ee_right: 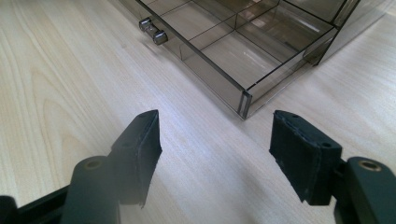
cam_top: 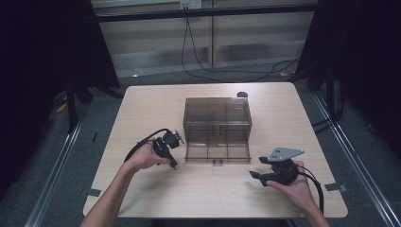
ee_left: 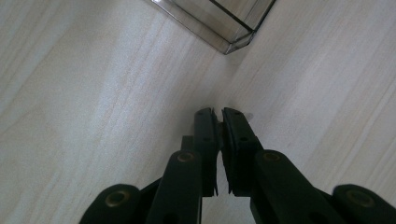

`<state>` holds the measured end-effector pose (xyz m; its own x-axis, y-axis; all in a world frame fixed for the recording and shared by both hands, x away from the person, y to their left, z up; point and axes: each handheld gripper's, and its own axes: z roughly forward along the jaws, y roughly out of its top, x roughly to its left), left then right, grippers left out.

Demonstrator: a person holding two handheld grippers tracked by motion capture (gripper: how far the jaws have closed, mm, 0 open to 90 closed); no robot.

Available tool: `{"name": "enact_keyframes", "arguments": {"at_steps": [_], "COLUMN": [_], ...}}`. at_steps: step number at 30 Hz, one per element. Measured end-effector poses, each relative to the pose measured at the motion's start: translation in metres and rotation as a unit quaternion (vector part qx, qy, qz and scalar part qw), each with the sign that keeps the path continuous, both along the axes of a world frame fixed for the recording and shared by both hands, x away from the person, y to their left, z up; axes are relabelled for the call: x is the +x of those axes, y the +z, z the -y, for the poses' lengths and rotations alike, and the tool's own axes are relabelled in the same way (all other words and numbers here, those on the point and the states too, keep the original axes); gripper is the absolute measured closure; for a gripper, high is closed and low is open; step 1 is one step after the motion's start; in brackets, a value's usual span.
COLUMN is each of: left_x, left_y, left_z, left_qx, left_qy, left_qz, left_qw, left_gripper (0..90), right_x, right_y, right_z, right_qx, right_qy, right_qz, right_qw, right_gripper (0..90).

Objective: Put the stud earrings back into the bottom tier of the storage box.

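Pulled-out drawer (cam_top: 217, 152) lay between both claws; closed, empty left claw (cam_top: 173, 165) nearer; right claw (cam_top: 257, 167) open.

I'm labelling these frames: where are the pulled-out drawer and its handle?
drawer (ee_right: 219, 51), right gripper view, on its clear floor.
handle (ee_right: 153, 30), right gripper view, on the metal knobs at its front.

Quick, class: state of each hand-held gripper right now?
Left hand-held gripper: closed, nothing visible between the jaws, tips down at the table.
Right hand-held gripper: open, empty, facing the pulled-out drawer.
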<state>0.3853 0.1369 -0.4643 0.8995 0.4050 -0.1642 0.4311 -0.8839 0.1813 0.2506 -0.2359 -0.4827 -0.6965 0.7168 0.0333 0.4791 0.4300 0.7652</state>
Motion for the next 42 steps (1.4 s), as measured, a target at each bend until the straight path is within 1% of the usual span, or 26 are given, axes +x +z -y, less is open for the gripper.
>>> {"name": "enact_keyframes", "arguments": {"at_steps": [7,9,10,12,15,16,17,18,20,21,22,23,24,25,26,27,28,29,30,33,34,36,38,39,40,42], "left_x": [0.000,0.001,0.000,0.001,0.001,0.001,0.001,0.001,0.001,0.000,0.001,0.001,0.001,0.000,0.000,0.000,0.000,-0.001,-0.001,0.000,0.000,0.000,0.001,0.001,0.002,0.002], "left_y": [0.000,0.001,0.002,0.004,0.006,0.006,0.008,0.008,0.008,0.008,0.010,0.012,0.013,0.013,0.015,0.016,0.016,0.016,0.016,0.018,0.019,0.021,0.023,0.023,0.024,0.026], "left_z": [-0.001,-0.001,-0.002,-0.003,-0.006,-0.006,-0.007,-0.007,-0.007,-0.007,-0.009,-0.009,-0.010,-0.010,-0.011,-0.012,-0.012,-0.012,-0.012,-0.014,-0.014,-0.014,-0.015,-0.015,-0.015,-0.015], "left_qx": [0.000,0.001,-0.001,-0.005,-0.006,-0.008,-0.009,-0.013,-0.015,-0.018,-0.019,-0.018,-0.022,-0.028,-0.028,-0.031,-0.034,-0.038,-0.030,-0.035,-0.039,-0.035,-0.039,-0.043,-0.045,-0.046], "left_qy": [0.009,0.005,0.009,0.011,0.004,0.010,0.009,0.014,0.010,0.021,0.013,0.011,0.013,0.022,0.021,0.019,0.020,0.028,0.016,0.022,0.021,0.016,0.014,0.018,0.017,0.026], "left_qz": [-0.002,-0.002,0.003,0.000,-0.001,0.002,-0.003,-0.002,0.004,0.006,0.003,0.007,0.006,0.009,0.014,0.010,0.014,0.015,0.013,0.013,0.013,0.014,0.013,0.018,0.015,0.018], "left_qw": [1.0000,1.0000,1.0000,0.9999,1.0000,0.9999,0.9999,0.9998,0.9998,0.9996,0.9997,0.9998,0.9997,0.9993,0.9993,0.9993,0.9991,0.9988,0.9993,0.9991,0.9990,0.9992,0.9990,0.9988,0.9987,0.9984], "left_gripper": [85.3,85.3,85.3,85.4,85.4,85.4,85.4,85.4,85.4,85.4,85.4,85.4,85.4,85.4,85.4,85.4,85.4,85.4,85.4,85.4,85.4,85.4,85.4,85.4,85.4,85.3], "right_x": [0.000,0.000,0.000,0.000,0.000,0.000,0.000,0.000,0.000,0.000,0.000,0.001,0.000,0.001,0.001,0.001,0.001,0.001,0.001,0.001,0.001,0.001,0.001,0.001,0.001,0.001], "right_y": [0.000,0.000,0.000,0.000,0.000,0.000,0.000,0.000,0.000,0.000,0.000,0.000,0.000,0.000,0.000,0.000,0.000,0.000,0.000,0.000,0.000,-0.001,-0.001,-0.001,-0.001,-0.001], "right_z": [0.000,0.000,0.000,0.000,0.000,0.000,0.000,0.000,0.000,0.000,0.000,0.000,0.000,0.001,0.001,0.001,0.000,0.000,0.000,0.000,0.000,0.000,0.001,0.000,0.000,0.000], "right_qx": [0.000,-0.001,-0.001,-0.001,-0.001,-0.001,-0.001,-0.001,-0.001,-0.001,-0.001,0.001,0.001,0.001,0.001,0.001,0.001,0.001,0.001,0.002,0.002,0.001,-0.001,0.000,0.000,-0.002], "right_qy": [0.000,-0.001,0.000,0.000,0.000,0.000,0.000,0.000,0.000,0.000,0.000,0.001,0.000,0.000,-0.001,0.000,0.000,0.000,0.000,0.000,0.001,0.001,0.000,0.000,0.000,0.000], "right_qz": [0.000,0.000,0.001,0.000,0.000,0.000,0.000,0.000,0.000,0.000,0.001,0.001,0.000,0.000,-0.001,0.000,0.000,0.000,0.000,0.000,0.000,0.000,0.000,-0.001,-0.001,-0.001], "right_qw": [1.0000,1.0000,1.0000,1.0000,1.0000,1.0000,1.0000,1.0000,1.0000,1.0000,1.0000,1.0000,1.0000,1.0000,1.0000,1.0000,1.0000,1.0000,1.0000,1.0000,1.0000,1.0000,1.0000,1.0000,1.0000,1.0000], "right_gripper": [32.6,32.6,32.6,32.6,32.6,32.6,32.6,32.6,32.6,32.6,32.6,32.6,32.6,32.6,32.6,32.6,32.6,32.6,32.6,32.6,32.6,32.5,32.5,32.5,32.5,32.5]}}
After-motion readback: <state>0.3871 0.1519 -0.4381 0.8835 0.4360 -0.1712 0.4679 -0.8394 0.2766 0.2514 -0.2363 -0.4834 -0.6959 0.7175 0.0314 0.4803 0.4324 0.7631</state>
